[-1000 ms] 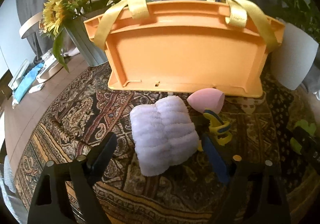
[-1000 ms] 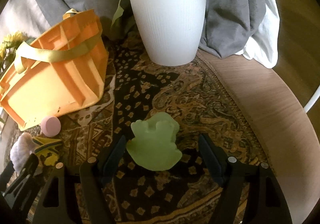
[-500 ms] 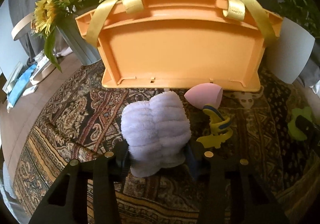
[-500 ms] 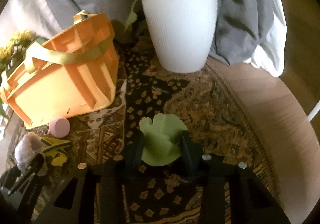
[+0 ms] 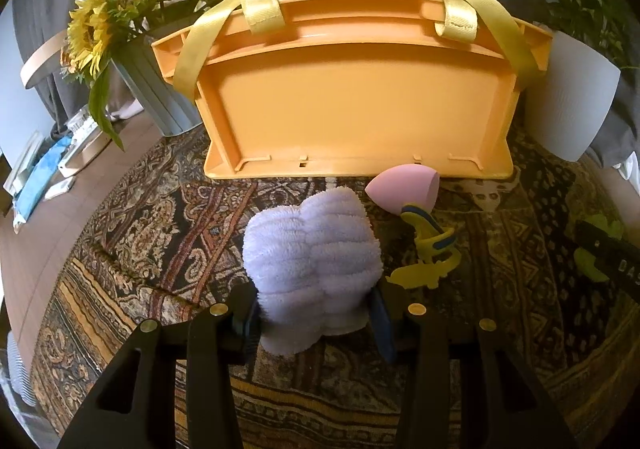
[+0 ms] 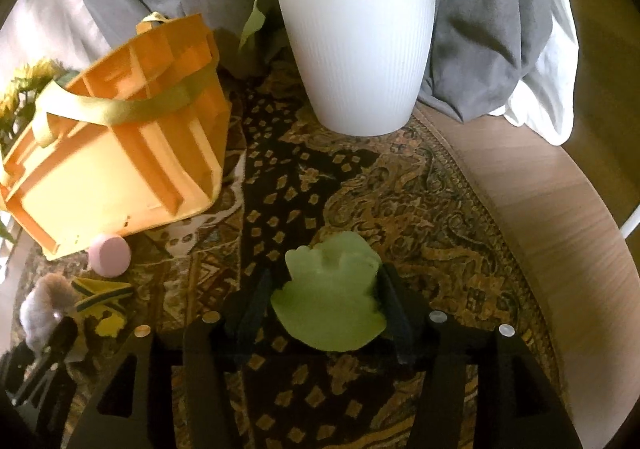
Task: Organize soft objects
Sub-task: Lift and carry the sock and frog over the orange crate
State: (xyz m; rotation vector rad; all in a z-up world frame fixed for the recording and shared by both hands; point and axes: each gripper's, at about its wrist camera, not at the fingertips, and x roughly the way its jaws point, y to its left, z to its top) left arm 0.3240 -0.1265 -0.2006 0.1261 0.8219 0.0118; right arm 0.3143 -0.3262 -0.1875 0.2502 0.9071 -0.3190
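Left wrist view: left tongs (image 5: 314, 313) squeeze the fluffy lilac cloth (image 5: 312, 269) on the rug, long axis 6 to 12 o'clock.

Right wrist view: right tongs (image 6: 326, 309) are opening, green frog toy (image 6: 330, 297) between them, head toward 12 o'clock.

From my remote station I saw a pale lavender plush cloth (image 5: 312, 265) with ribbed pile, and a pastel pink egg-shaped sponge (image 5: 404, 189). The basket (image 5: 352, 105) was orange plastic with yellow webbing straps (image 5: 260, 5). A flat toy (image 5: 428, 249) was yellow with blue stripes. The soft frog-shaped piece (image 6: 332, 301) was light green. The cloth cover (image 6: 400, 209) on the tabletop carried a dark brown, gold and rust paisley-and-diamond pattern; the bare tabletop (image 6: 560, 217) was light wood. The plant pot (image 6: 356, 45) was white and finely ribbed, the sunflowers (image 5: 96, 29) yellow with green leaves, the drape (image 6: 488, 9) grey. Both grippers (image 5: 312, 313) (image 6: 324, 309) were black.
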